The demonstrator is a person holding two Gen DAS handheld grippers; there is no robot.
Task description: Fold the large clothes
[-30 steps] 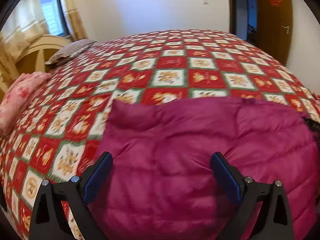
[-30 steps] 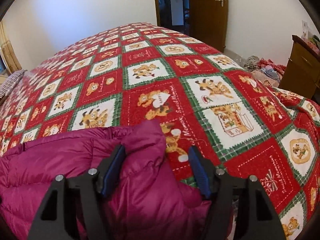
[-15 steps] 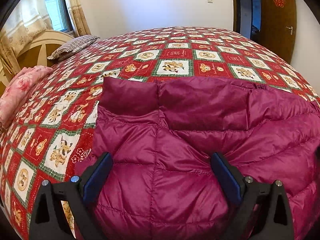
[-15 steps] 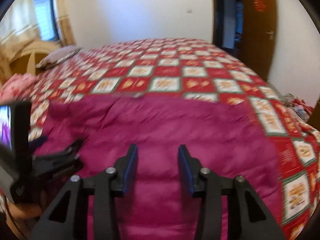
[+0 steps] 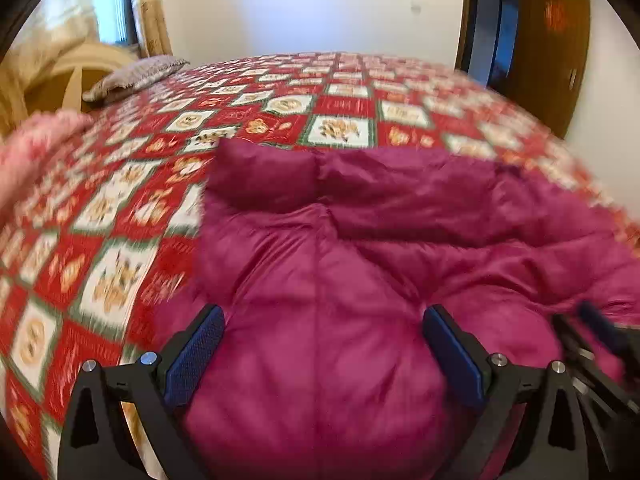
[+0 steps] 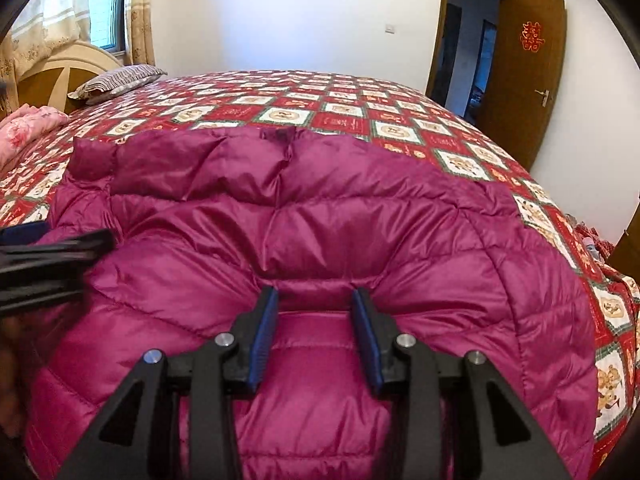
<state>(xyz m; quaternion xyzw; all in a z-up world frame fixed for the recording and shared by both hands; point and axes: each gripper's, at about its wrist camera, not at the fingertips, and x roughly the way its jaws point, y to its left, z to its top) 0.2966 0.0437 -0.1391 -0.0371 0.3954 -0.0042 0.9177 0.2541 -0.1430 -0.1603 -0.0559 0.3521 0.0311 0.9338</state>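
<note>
The left wrist view is smeared with motion blur, and the near hem of the magenta down jacket (image 6: 320,240) is cut off below both cameras. The jacket lies spread on the red patchwork quilt (image 6: 340,112). It bulges between the wide-spread left gripper (image 5: 324,344); the right gripper (image 6: 315,320), narrowed, pinches a jacket fold.

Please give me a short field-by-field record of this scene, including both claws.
garment: magenta quilted down jacket, spread on the bed
surface: red patchwork bear-print bedspread
left claw: open wide above the jacket, gripping nothing
right claw: partly closed, a raised fold of jacket between its fingers; grip uncertain
pillows: striped grey pillow and pink floral pillow at the headboard
door: brown wooden door, open
</note>
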